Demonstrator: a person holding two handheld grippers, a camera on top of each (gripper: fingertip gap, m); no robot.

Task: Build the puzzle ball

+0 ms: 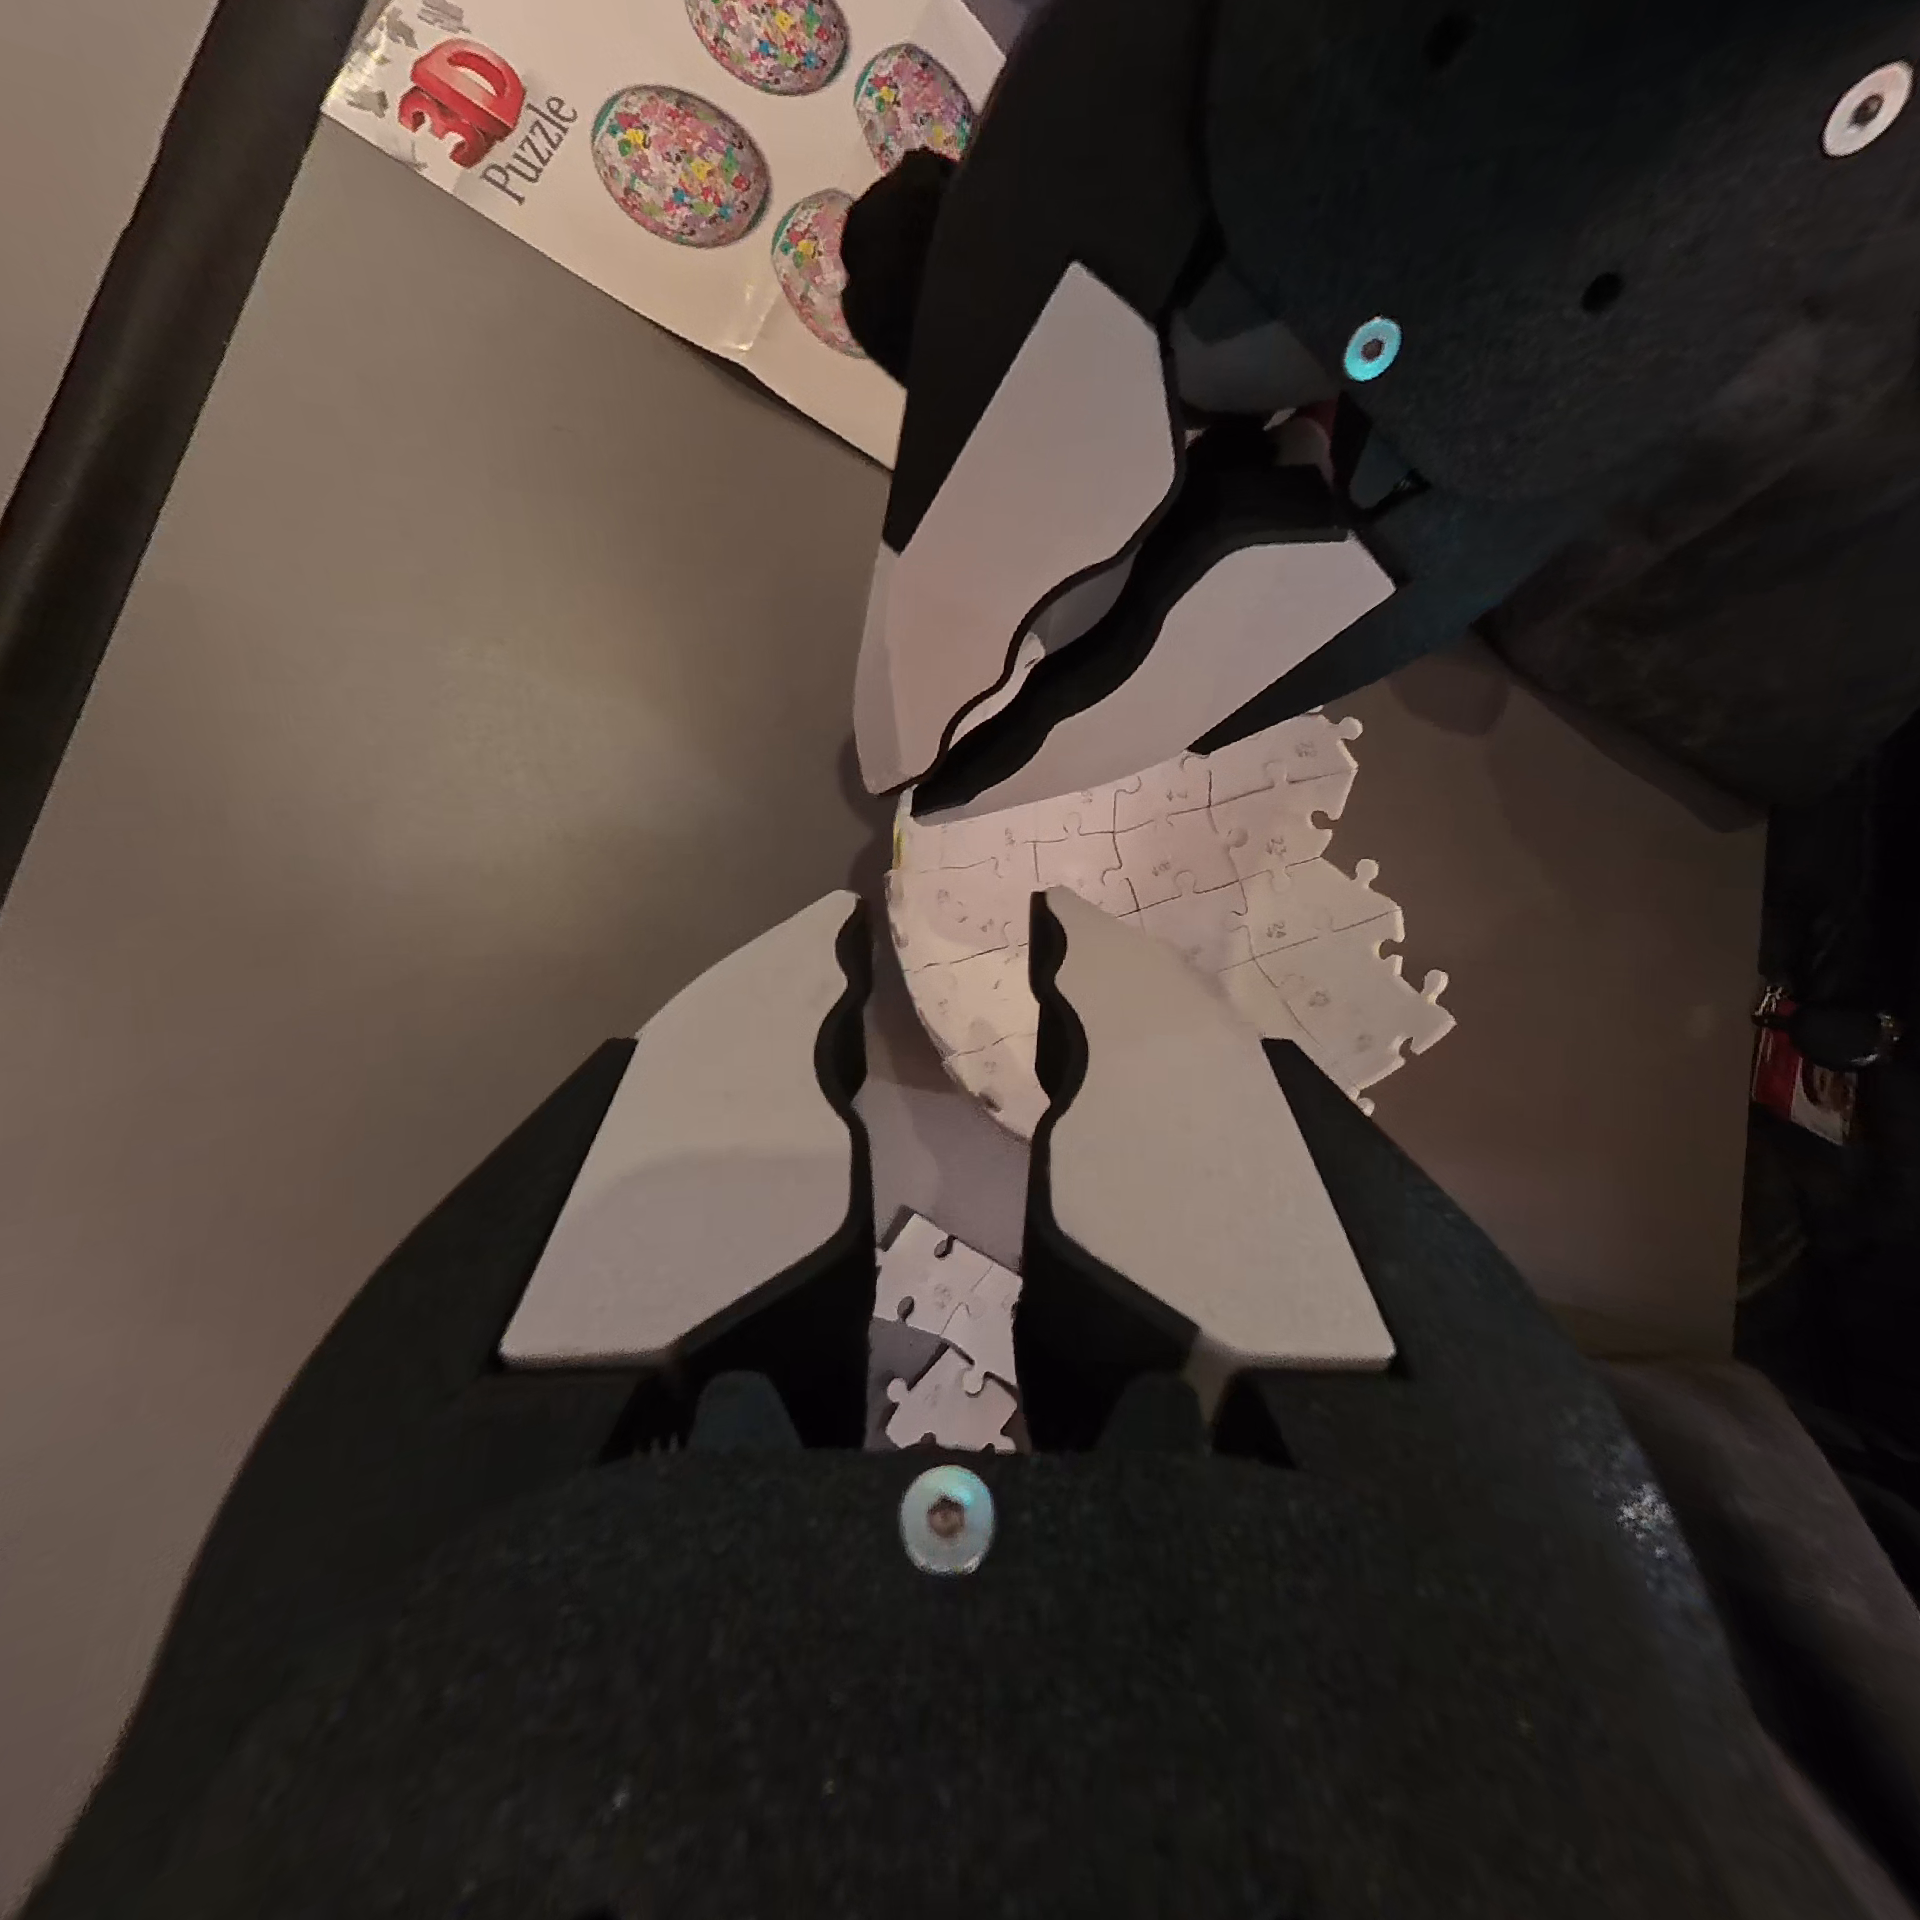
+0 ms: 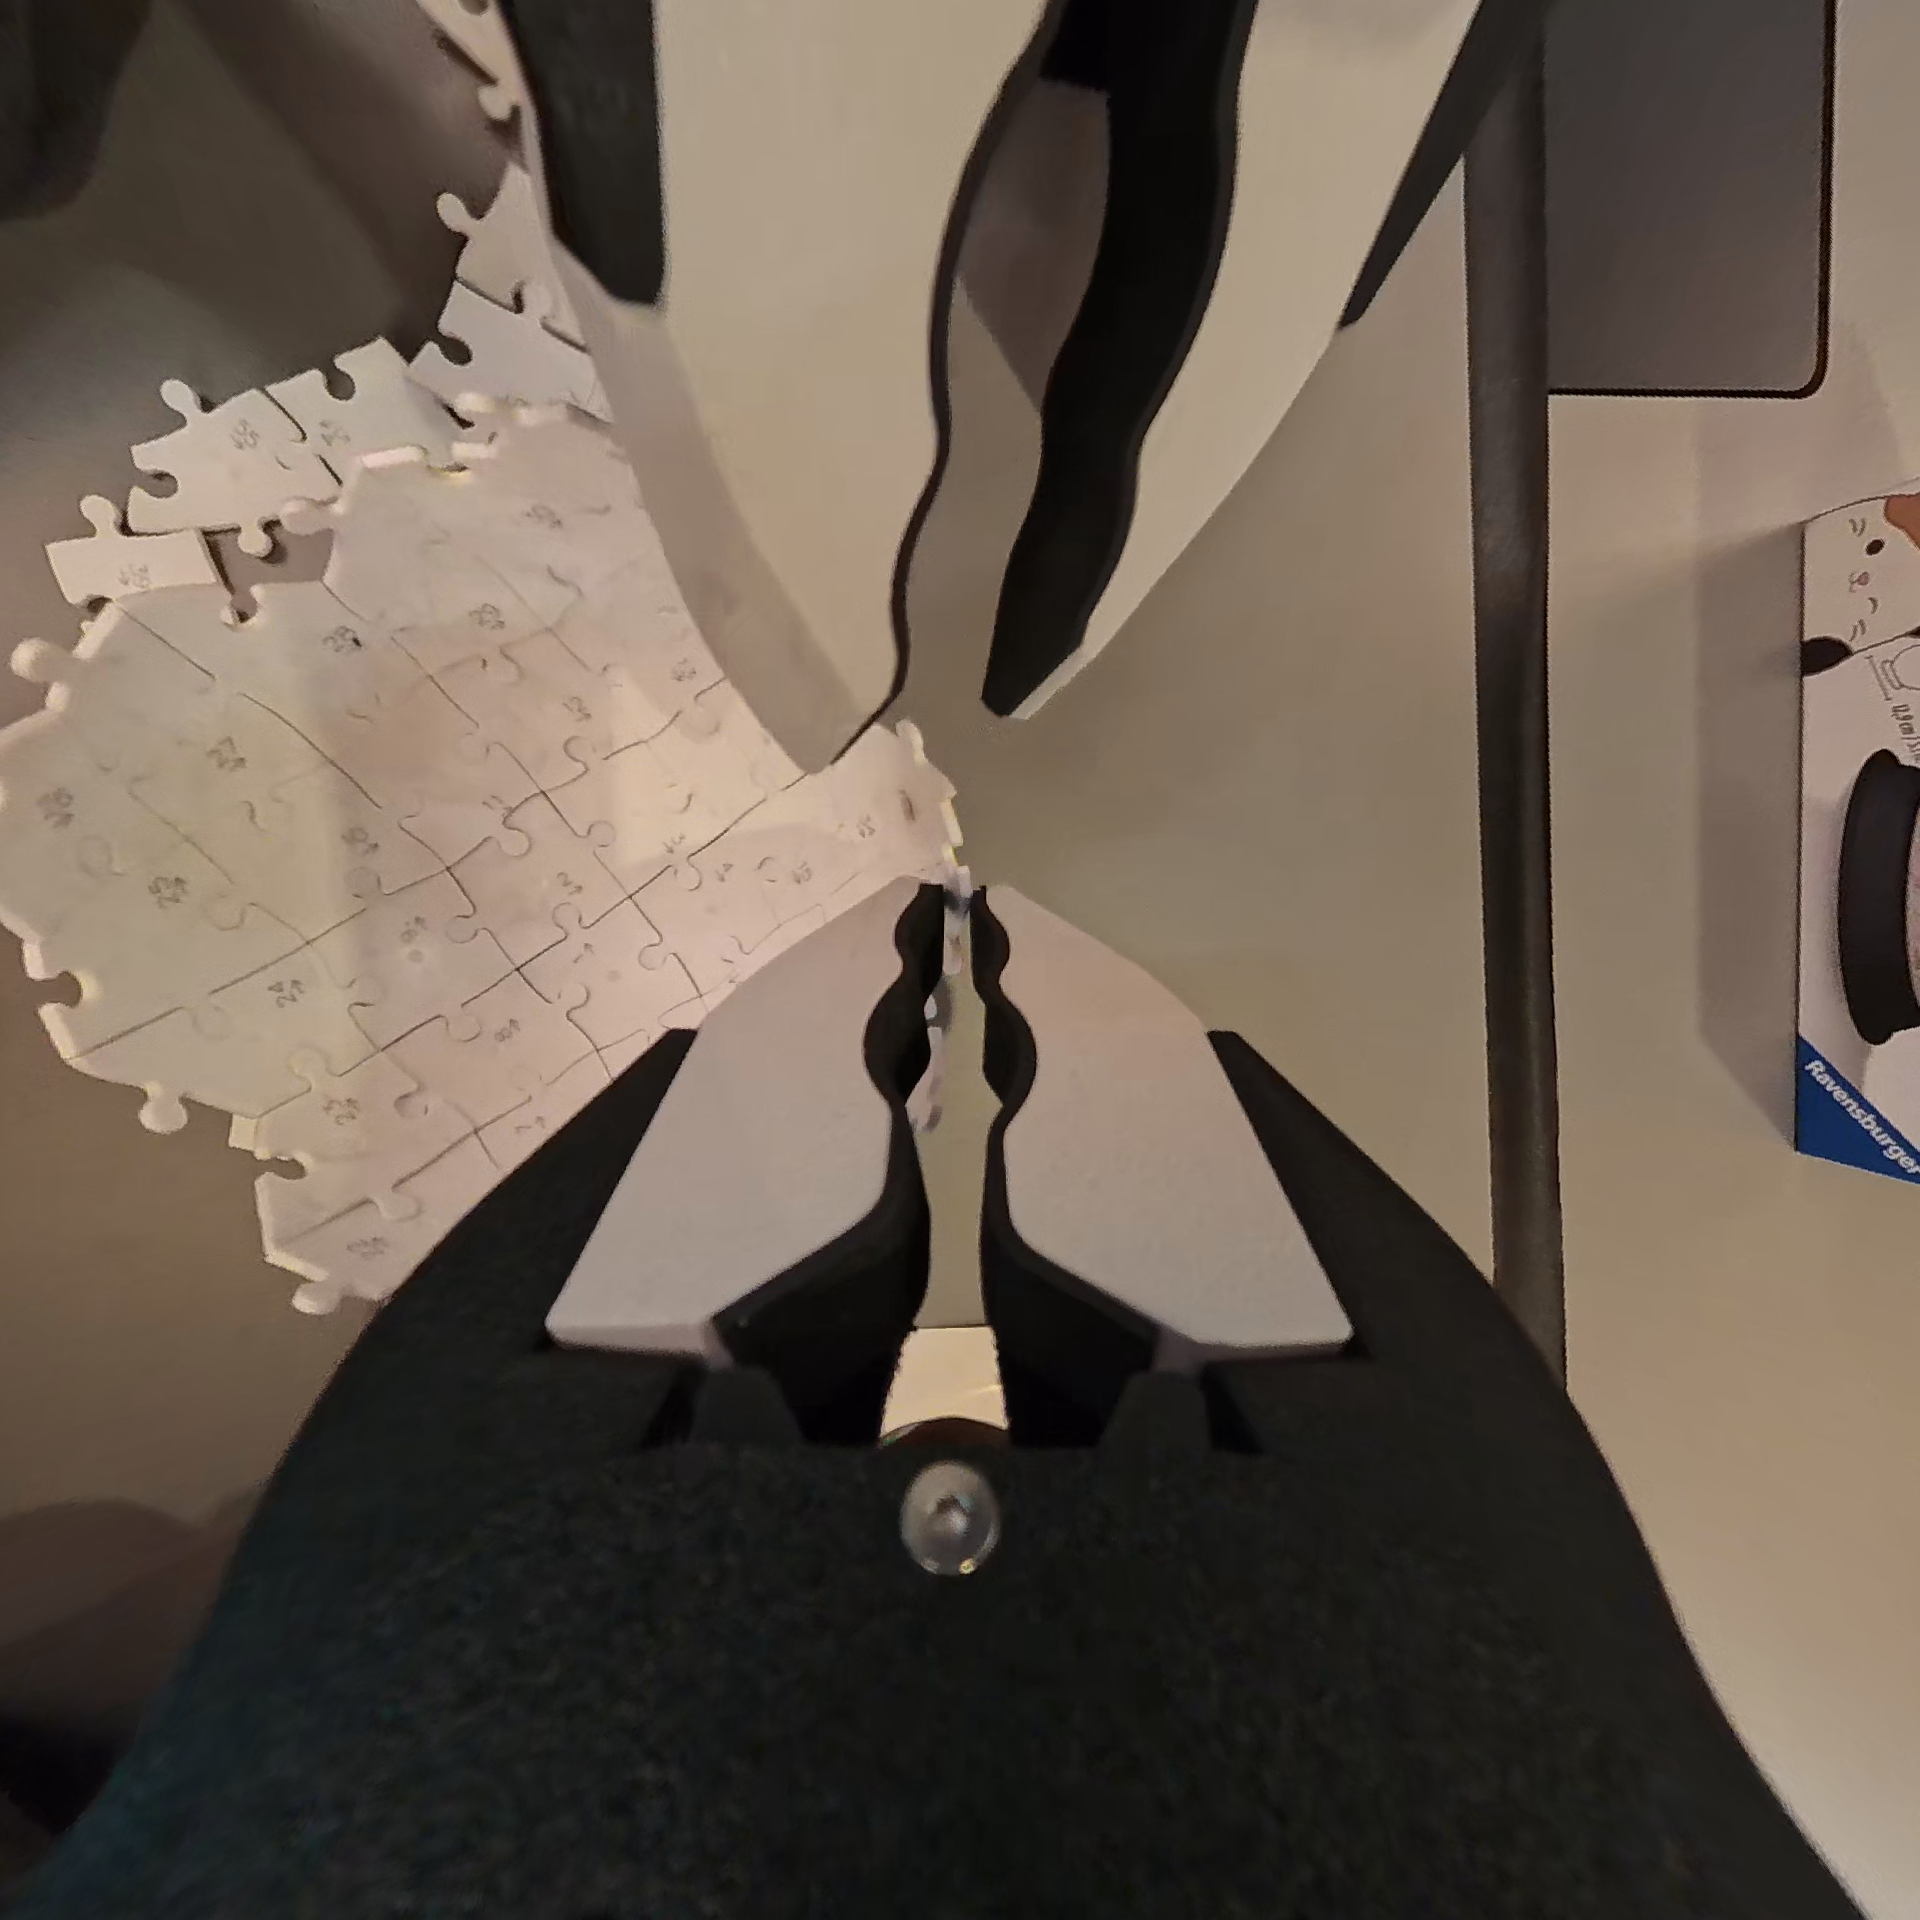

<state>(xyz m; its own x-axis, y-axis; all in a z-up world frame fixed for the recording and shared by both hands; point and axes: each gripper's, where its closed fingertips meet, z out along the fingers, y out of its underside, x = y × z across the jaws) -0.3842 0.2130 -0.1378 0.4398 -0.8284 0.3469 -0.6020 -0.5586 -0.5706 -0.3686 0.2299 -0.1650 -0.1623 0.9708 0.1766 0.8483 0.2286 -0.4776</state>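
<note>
Left wrist view: left gripper [image 1: 948, 914] fingers parted around the rim of the curved puzzle shell [image 1: 1195, 914], contact unclear. Loose pieces [image 1: 945, 1351] on the worktop [image 1: 468, 831] below, instruction sheet [image 1: 644, 156] behind.

Right wrist view: right gripper [image 2: 954, 914] pinches a single piece [image 2: 951, 966] edge-on, touching the shell's [image 2: 416, 831] edge. Box [image 2: 1860, 810] at right.

Dim, warm light; wide-angle bending at the edges, soft motion blur, shadowed dark corners
</note>
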